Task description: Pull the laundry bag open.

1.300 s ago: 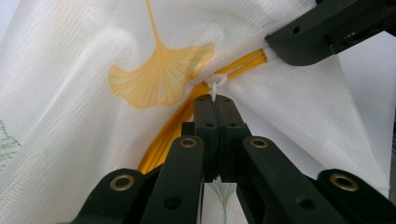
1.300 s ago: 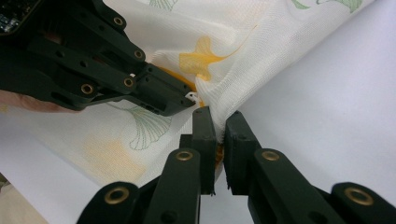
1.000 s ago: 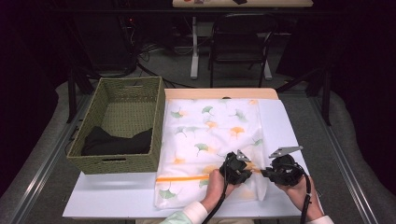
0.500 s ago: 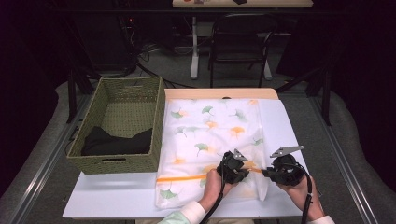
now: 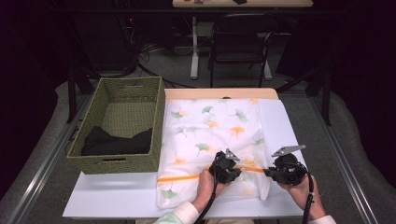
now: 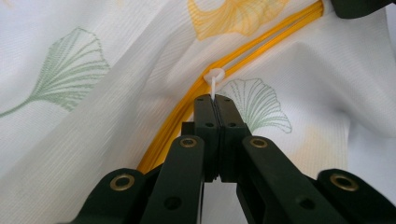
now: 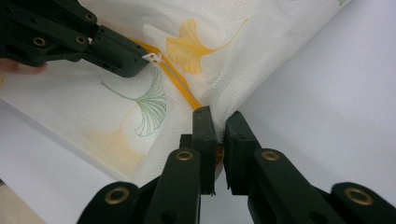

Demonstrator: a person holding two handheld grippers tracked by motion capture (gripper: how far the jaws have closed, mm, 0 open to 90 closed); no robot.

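White mesh laundry bag [image 5: 212, 135] printed with green and orange ginkgo leaves.
It lies flat on the table; its orange zipper [image 6: 243, 56] has a white pull tab [image 6: 214, 79].

table brightly lit from above | room behind dark | gripper views sharp, soft shadows | no glare

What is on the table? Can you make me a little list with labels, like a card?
table: white top
bag: white mesh laundry bag with green and orange leaf prints, lying flat
zipper: orange, runs across the bag
zipper pull: white
left gripper: shut on the zipper pull
right gripper: pinching the bag's edge by the zipper's end
basket: green woven, left of the bag
in basket: black cloth
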